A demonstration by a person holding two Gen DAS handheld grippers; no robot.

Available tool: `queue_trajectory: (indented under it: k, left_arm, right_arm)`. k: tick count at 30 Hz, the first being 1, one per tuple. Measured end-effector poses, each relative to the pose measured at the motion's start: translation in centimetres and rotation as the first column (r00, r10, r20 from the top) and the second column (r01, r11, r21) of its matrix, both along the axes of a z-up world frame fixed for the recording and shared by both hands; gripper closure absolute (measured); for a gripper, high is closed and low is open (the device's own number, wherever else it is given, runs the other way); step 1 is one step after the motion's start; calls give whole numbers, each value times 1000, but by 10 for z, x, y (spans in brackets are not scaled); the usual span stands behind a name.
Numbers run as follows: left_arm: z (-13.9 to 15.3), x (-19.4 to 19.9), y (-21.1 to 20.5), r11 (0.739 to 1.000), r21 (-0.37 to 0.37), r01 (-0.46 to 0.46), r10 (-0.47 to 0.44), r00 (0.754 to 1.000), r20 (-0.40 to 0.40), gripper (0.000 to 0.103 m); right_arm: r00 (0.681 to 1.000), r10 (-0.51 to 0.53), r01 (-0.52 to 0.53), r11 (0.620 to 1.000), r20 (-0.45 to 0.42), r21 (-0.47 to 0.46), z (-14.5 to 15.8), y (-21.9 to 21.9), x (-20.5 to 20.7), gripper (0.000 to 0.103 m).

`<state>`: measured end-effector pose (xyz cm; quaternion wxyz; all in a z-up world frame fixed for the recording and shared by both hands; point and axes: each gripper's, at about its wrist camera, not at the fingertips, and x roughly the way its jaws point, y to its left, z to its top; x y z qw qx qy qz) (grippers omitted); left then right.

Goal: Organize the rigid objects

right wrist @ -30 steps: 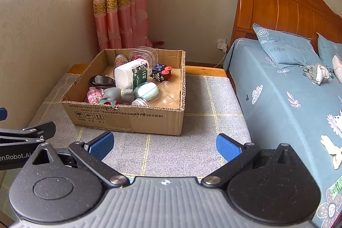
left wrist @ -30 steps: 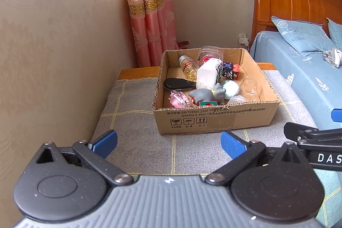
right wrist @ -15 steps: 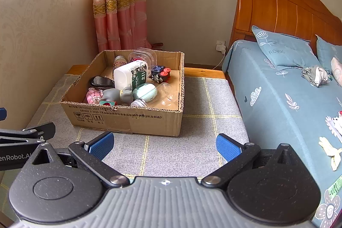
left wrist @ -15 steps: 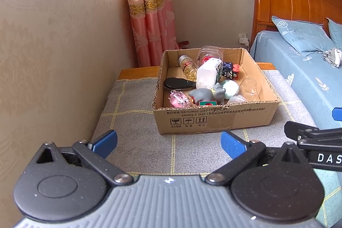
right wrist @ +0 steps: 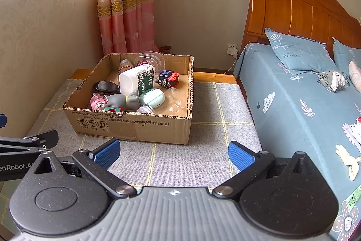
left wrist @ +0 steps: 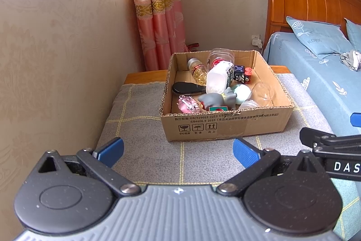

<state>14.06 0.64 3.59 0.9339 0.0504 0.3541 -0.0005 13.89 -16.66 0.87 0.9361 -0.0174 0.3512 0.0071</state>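
Observation:
A cardboard box (left wrist: 225, 125) (right wrist: 135, 125) sits on a grey checked cloth. It holds several items: a white bottle with a dark label (left wrist: 218, 79) (right wrist: 135, 80), a grey toy (left wrist: 216, 99) (right wrist: 121, 101), a pink toy (left wrist: 187, 104) (right wrist: 97, 102), a black case (left wrist: 187, 88), a mint case (right wrist: 151, 97), dice and red caps (right wrist: 168, 79), and clear plastic pieces (left wrist: 262, 93). My left gripper (left wrist: 178, 149) is open, well short of the box. My right gripper (right wrist: 173, 154) is open too, nothing between its fingers.
The cloth-covered table (right wrist: 225, 110) stands between a beige wall (left wrist: 56, 60) on the left and a bed with blue sheets (right wrist: 304, 105) on the right. A pink curtain (right wrist: 126, 15) hangs behind the box. The right gripper's arm (left wrist: 327, 143) shows in the left wrist view.
The right wrist view has shifted slightly, the box sitting a little more to the right and closer. The left gripper has hardly moved. Both stay open.

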Motion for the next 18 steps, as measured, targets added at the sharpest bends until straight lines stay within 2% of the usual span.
queue_trajectory:
  k: [18]
  left_arm:
    - [2,-2,-1,1000,1,-2,2,1000,-2,1]
  right_arm:
    - [1000,-1,1,1000,-6,-1,-2,-2,0,0]
